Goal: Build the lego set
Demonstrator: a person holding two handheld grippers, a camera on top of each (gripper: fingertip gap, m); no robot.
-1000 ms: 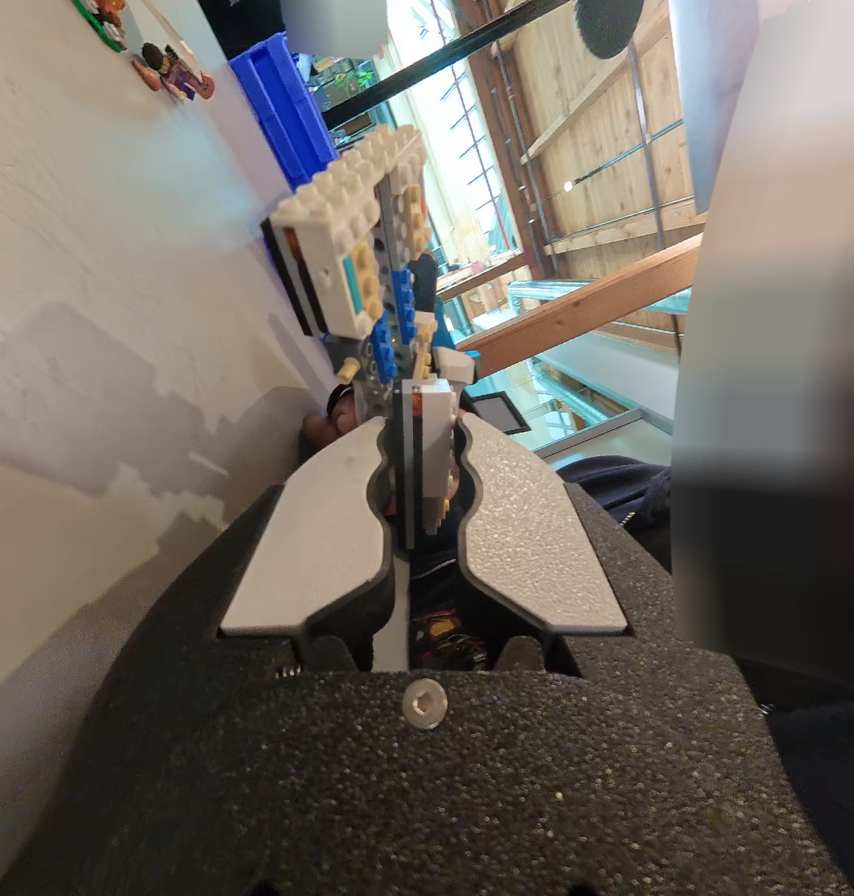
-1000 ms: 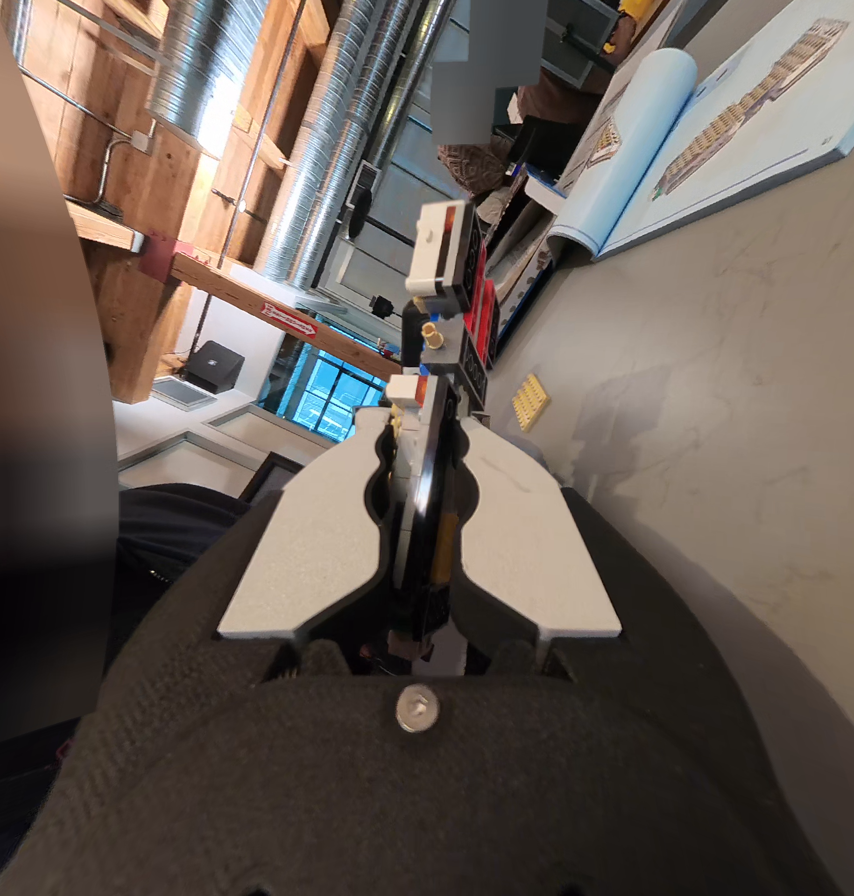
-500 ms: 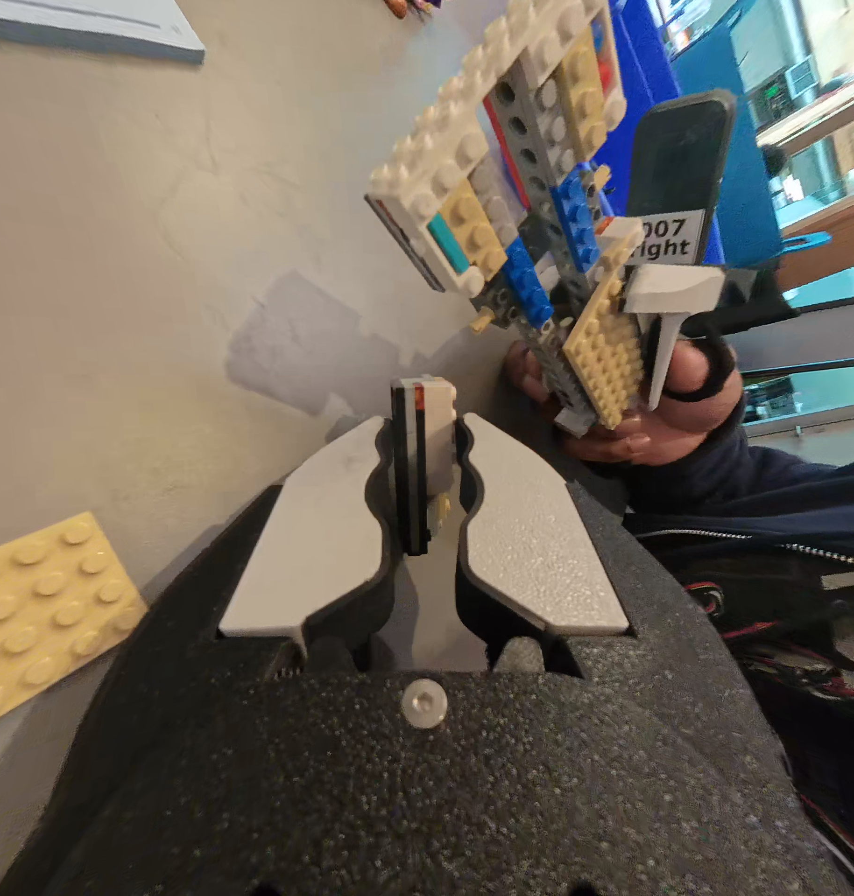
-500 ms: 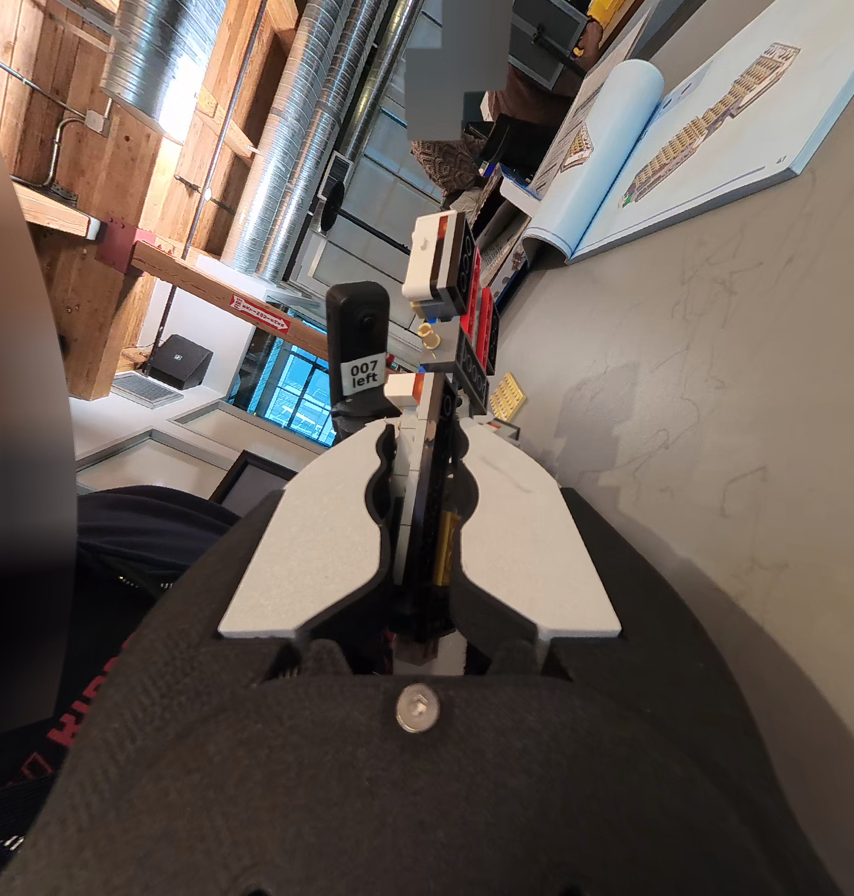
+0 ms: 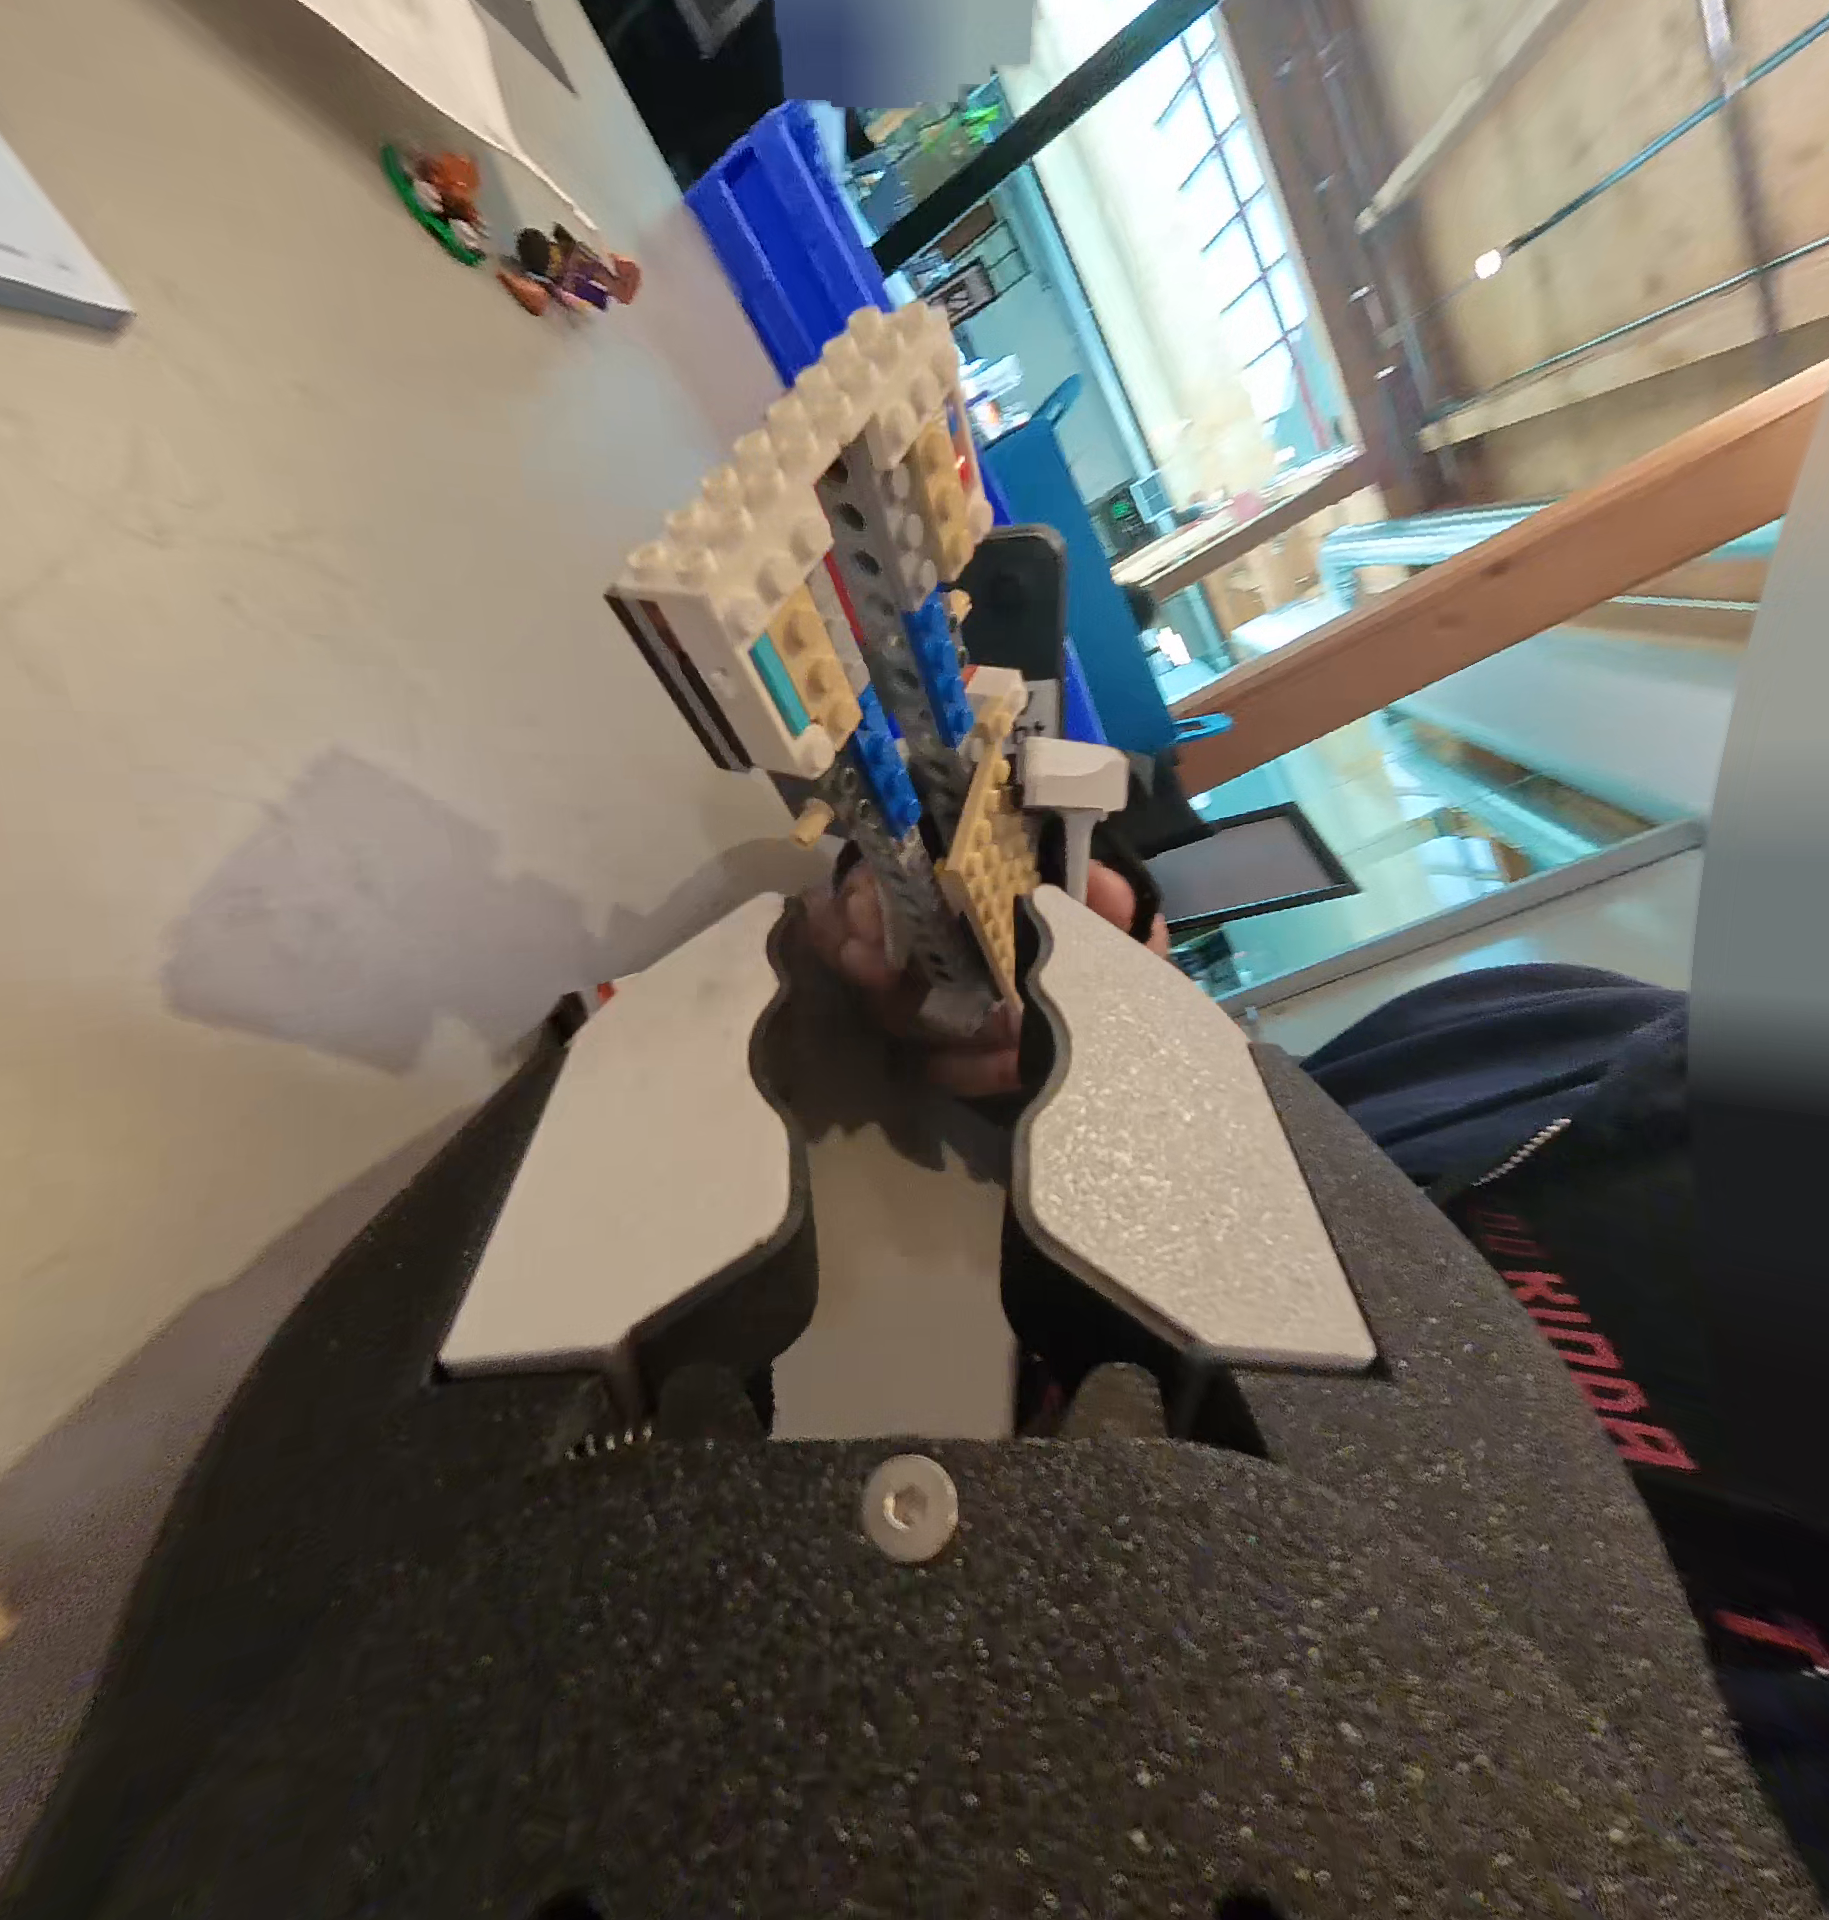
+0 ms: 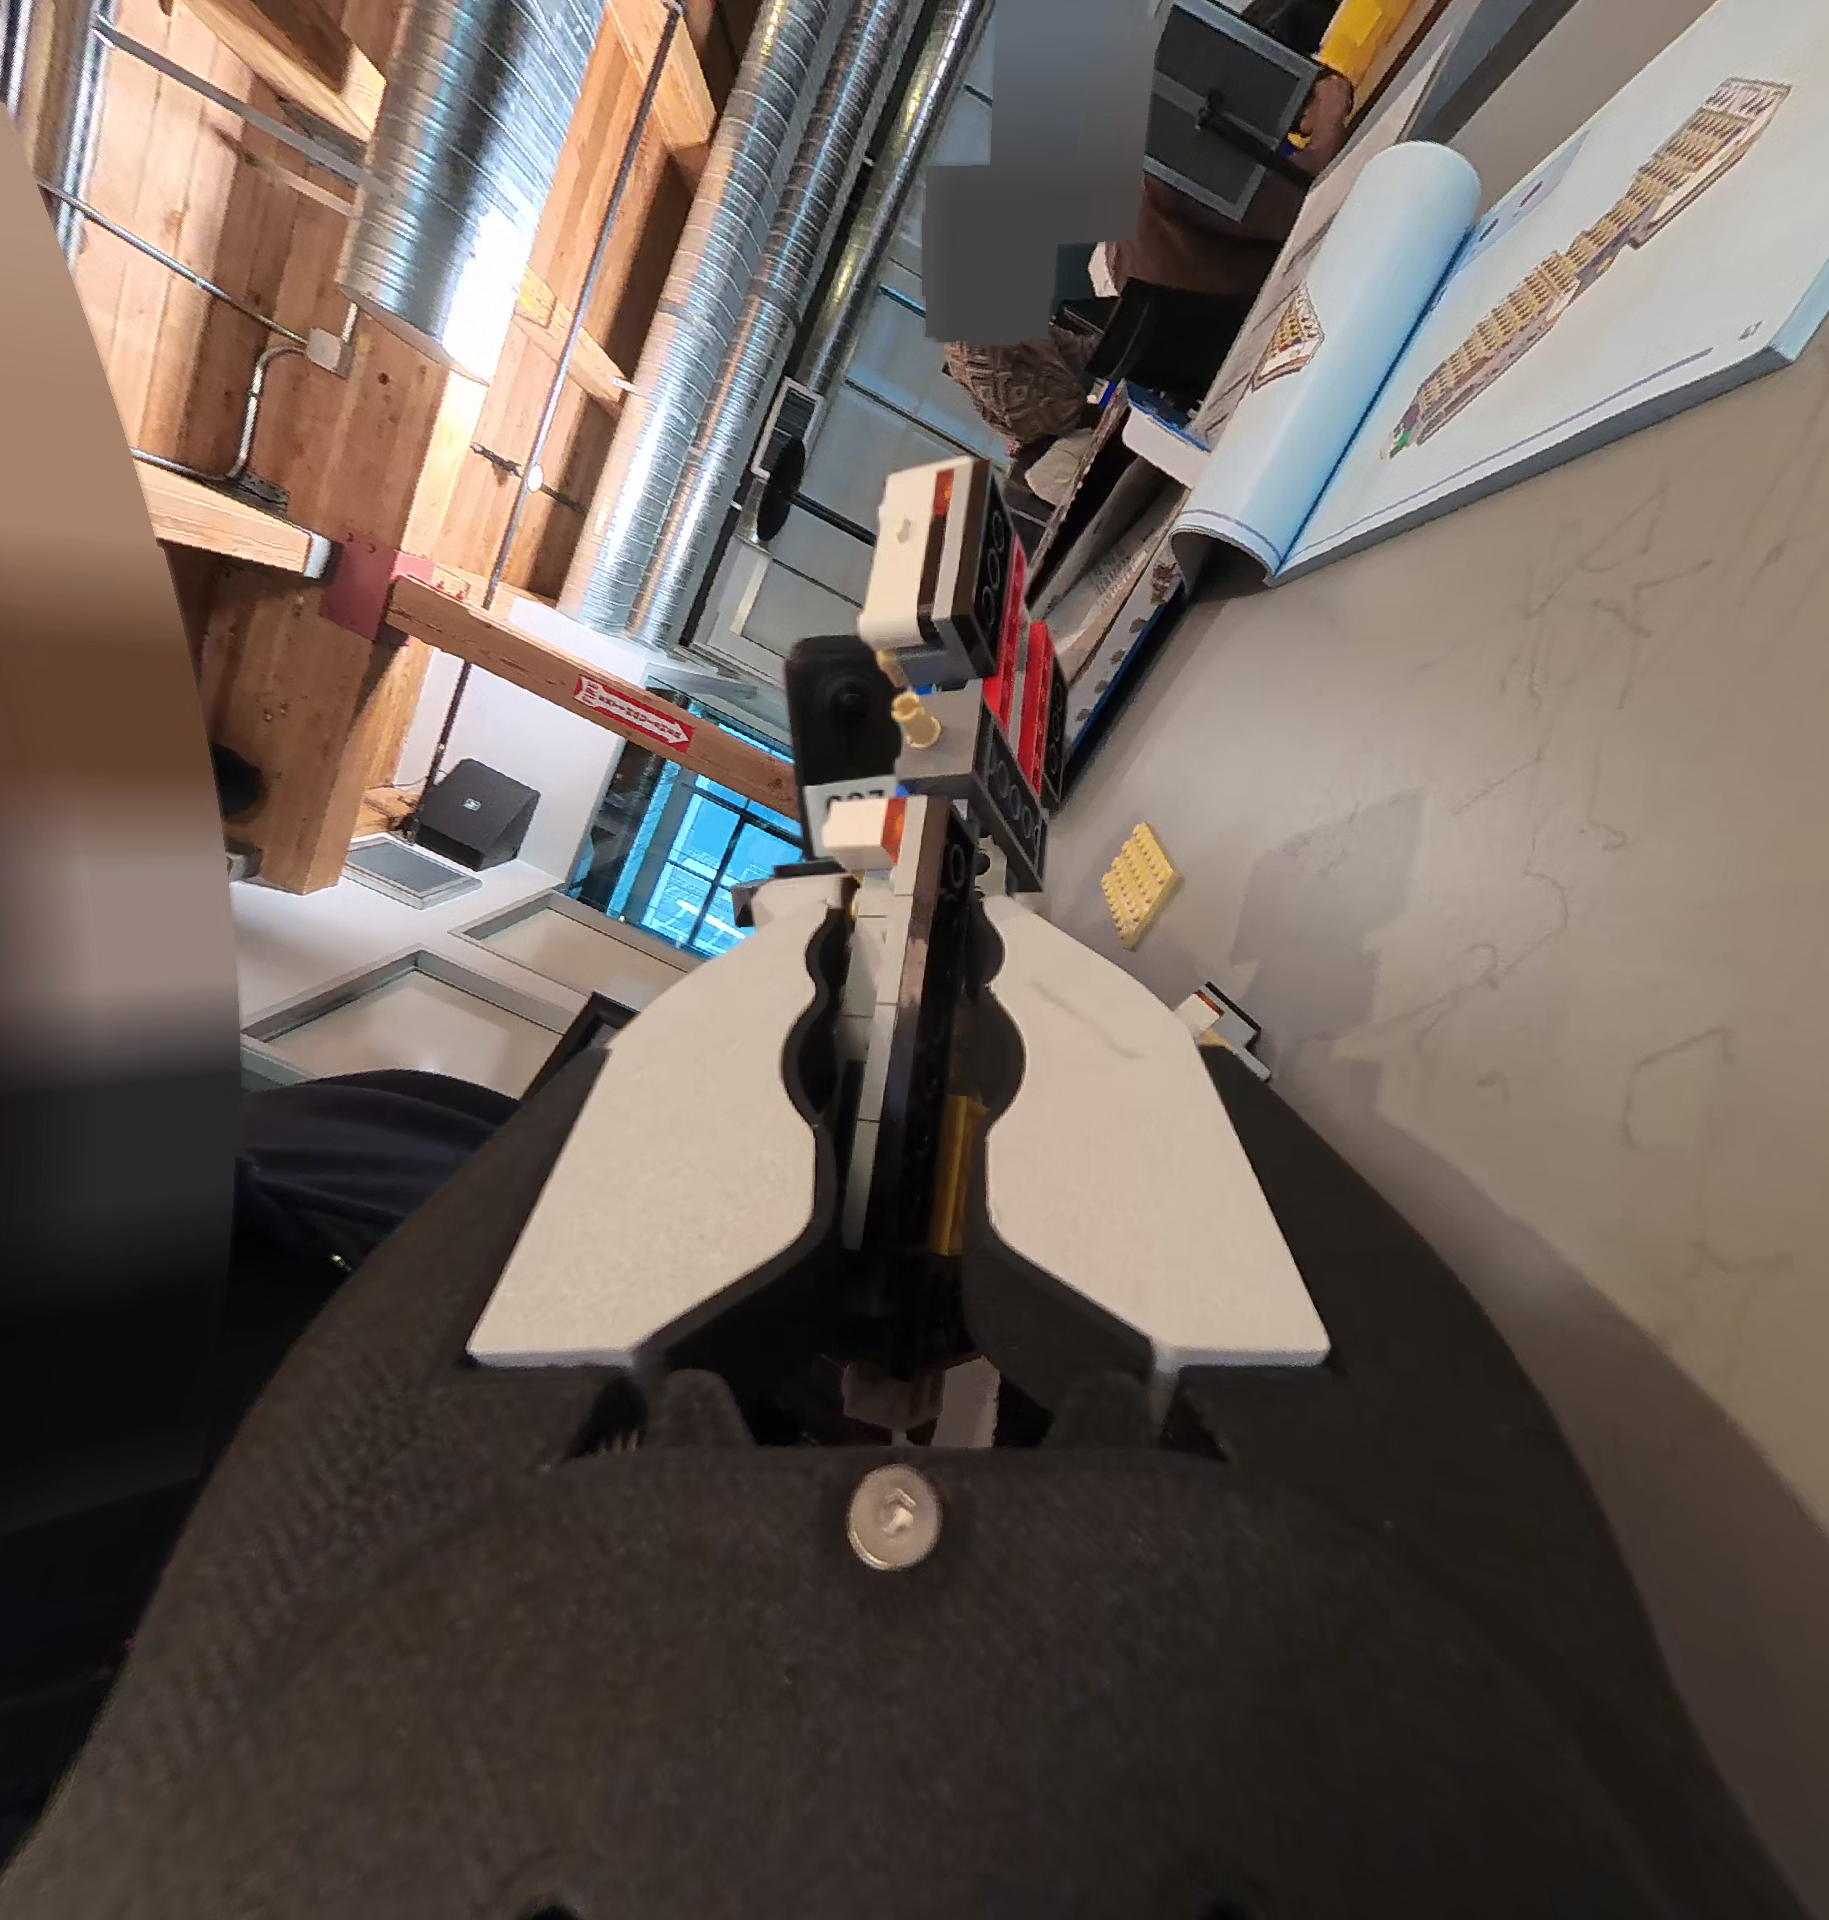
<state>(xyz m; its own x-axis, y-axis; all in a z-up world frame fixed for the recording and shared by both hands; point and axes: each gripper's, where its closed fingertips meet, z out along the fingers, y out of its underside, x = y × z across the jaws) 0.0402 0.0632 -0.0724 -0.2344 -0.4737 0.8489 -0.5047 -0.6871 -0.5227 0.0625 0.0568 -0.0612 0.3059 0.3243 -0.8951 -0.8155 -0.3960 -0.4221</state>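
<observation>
My right gripper (image 6: 910,914) is shut on a brick model (image 6: 920,1039) and holds it up above the grey table (image 6: 1512,935). The model has black, white, grey and red parts. In the left wrist view the same model (image 5: 837,582) shows white, tan, blue and grey bricks, with a hand (image 5: 1123,904) behind it. My left gripper (image 5: 905,925) is open with nothing between its pads, and it points at the model's lower end. A small white, black and orange brick piece (image 6: 1224,1023) lies on the table; its edge shows beside my left finger (image 5: 577,1008).
A tan plate (image 6: 1138,883) lies on the table. An open instruction booklet (image 6: 1512,312) lies farther back. A blue bin (image 5: 785,239) and small figures (image 5: 567,270) are at the far side. A person's dark sleeve (image 5: 1512,1070) is to the right.
My left gripper opened and the small black and white piece left its grasp; it now lies on the table. The left gripper swung back toward the model. My right gripper kept its hold.
</observation>
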